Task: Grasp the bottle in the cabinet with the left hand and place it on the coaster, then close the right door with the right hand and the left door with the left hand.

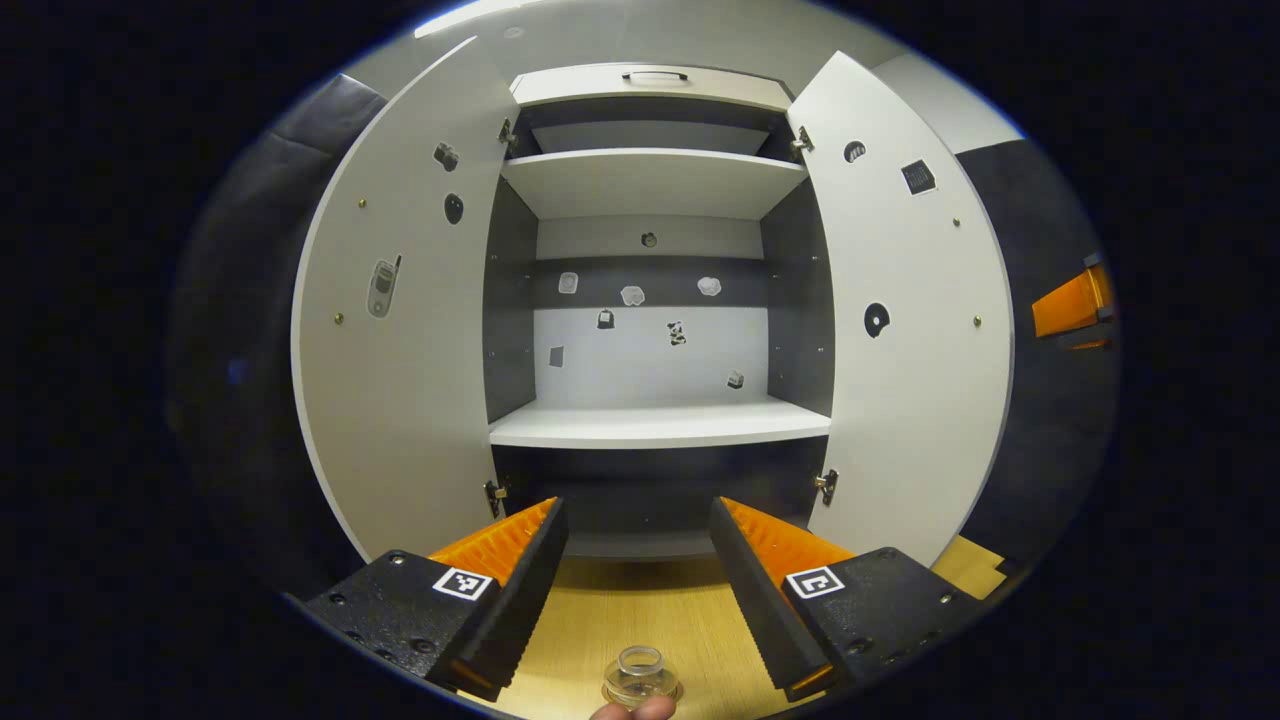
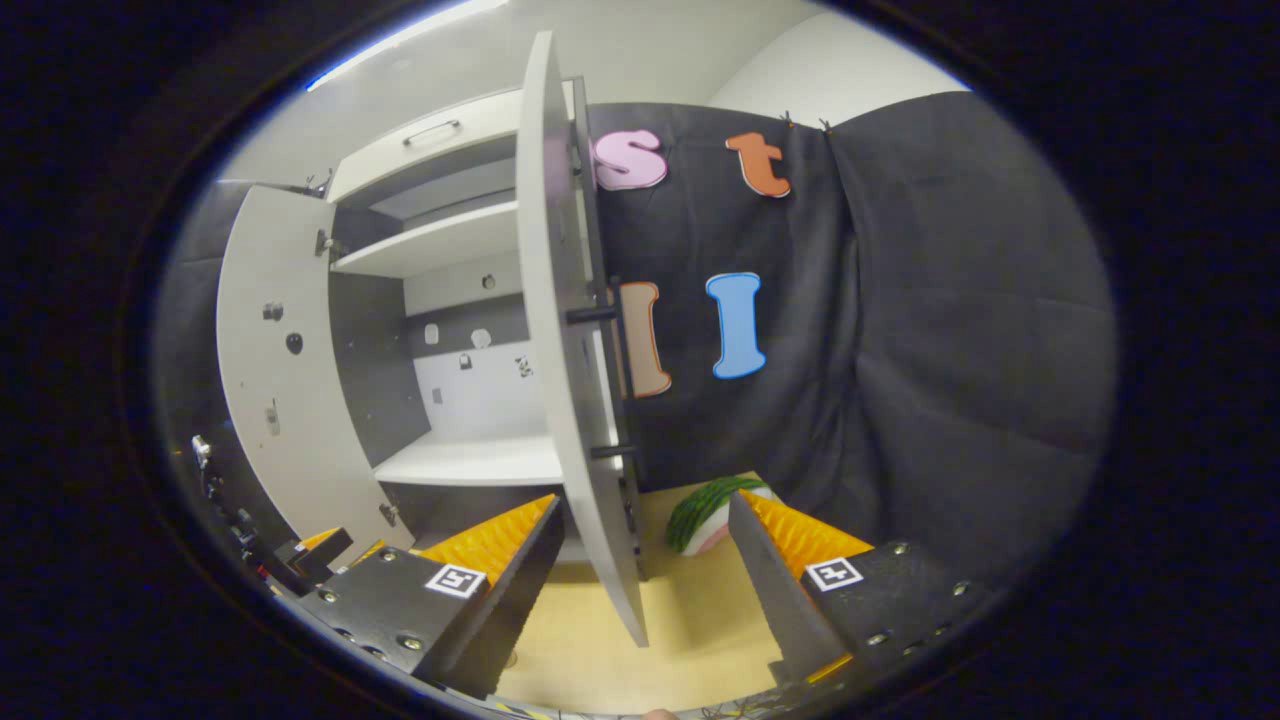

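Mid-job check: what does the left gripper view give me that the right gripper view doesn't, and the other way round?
Left gripper view: the clear bottle on the wooden table near its open fingers, with the cabinet head-on. Right gripper view: the right door edge-on with its outer handles, and a watermelon slice beyond it. Both: left door and right door open, plus the lower shelf.

Just below the left claw (image 1: 638, 560), the bottle (image 1: 641, 677) gets chopped by the frame edge; the watermelon slice (image 2: 705, 515) sits half hidden behind the right claw's finger (image 2: 775, 575).
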{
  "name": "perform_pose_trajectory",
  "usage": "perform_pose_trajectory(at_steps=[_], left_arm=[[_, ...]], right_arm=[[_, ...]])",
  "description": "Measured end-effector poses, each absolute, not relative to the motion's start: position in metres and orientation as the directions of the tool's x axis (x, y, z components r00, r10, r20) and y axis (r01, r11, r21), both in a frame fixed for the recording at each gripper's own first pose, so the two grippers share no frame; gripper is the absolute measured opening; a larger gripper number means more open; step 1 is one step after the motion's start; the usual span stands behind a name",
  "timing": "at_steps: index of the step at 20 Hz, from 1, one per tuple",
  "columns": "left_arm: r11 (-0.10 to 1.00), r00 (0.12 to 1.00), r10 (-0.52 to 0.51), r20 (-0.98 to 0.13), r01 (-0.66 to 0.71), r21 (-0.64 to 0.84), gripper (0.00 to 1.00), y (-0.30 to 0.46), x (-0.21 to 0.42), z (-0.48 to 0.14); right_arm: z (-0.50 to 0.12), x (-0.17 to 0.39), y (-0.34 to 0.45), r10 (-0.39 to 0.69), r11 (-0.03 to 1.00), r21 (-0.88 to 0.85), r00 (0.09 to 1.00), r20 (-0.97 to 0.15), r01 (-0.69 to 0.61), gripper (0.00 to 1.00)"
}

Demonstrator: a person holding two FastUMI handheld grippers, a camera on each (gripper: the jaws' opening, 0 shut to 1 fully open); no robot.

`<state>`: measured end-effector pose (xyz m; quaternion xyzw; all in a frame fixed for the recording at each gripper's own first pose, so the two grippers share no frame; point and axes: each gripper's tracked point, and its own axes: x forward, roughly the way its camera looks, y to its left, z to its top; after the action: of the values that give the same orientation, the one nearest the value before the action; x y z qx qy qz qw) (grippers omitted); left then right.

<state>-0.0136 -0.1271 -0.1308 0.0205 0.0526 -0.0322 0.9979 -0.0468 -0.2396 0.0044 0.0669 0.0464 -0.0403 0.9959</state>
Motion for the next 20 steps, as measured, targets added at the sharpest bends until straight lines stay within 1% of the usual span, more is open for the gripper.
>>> perform_pose_trajectory(at_steps=[1, 2, 3, 5, 6, 7, 12, 16, 20], left_arm=[[0.997, 0.991, -0.058, -0.121, 0.064, 0.046, 0.91, -0.125, -0.016, -0.131], [0.997, 0.990, -0.050, -0.129, 0.057, 0.051, 0.91, -0.122, -0.018, -0.130], [0.997, 0.990, -0.049, -0.130, 0.056, 0.052, 0.91, -0.120, -0.019, -0.126], [0.998, 0.989, -0.047, -0.139, 0.053, 0.043, 0.91, -0.117, -0.024, -0.123], [0.998, 0.988, -0.044, -0.147, 0.050, 0.039, 0.91, -0.116, -0.026, -0.124], [0.998, 0.987, -0.036, -0.159, 0.043, 0.040, 0.91, -0.114, -0.028, -0.126], [1.000, 0.984, -0.006, -0.179, 0.010, 0.024, 0.91, -0.102, -0.033, -0.129], [0.999, 0.984, 0.012, -0.178, -0.005, 0.038, 0.91, -0.094, -0.034, -0.128], [0.999, 0.984, 0.006, -0.176, 0.000, 0.032, 0.91, -0.092, -0.032, -0.125]], right_arm=[[0.007, -0.042, -0.247, -0.071, 0.989, 0.127, 0.994, -0.085, 0.082, 0.97], [0.009, -0.036, -0.253, -0.066, 0.989, 0.124, 0.994, -0.082, 0.076, 0.97], [0.007, -0.029, -0.254, -0.052, 0.990, 0.123, 0.995, -0.089, 0.063, 1.00], [0.005, -0.015, -0.255, -0.024, 0.992, 0.123, 0.995, -0.096, 0.036, 1.00], [0.004, -0.009, -0.255, -0.010, 0.992, 0.121, 0.995, -0.096, 0.022, 0.97], [0.003, -0.006, -0.253, 0.004, 0.993, 0.115, 0.995, -0.098, 0.008, 1.00], [0.003, 0.001, -0.246, 0.037, 0.997, 0.075, 0.995, -0.088, -0.030, 0.98], [0.003, 0.004, -0.230, 0.091, 0.993, 0.085, 0.993, -0.081, -0.084, 0.98], [0.002, 0.006, -0.206, 0.155, 0.985, 0.093, 0.985, -0.077, -0.147, 0.98]])
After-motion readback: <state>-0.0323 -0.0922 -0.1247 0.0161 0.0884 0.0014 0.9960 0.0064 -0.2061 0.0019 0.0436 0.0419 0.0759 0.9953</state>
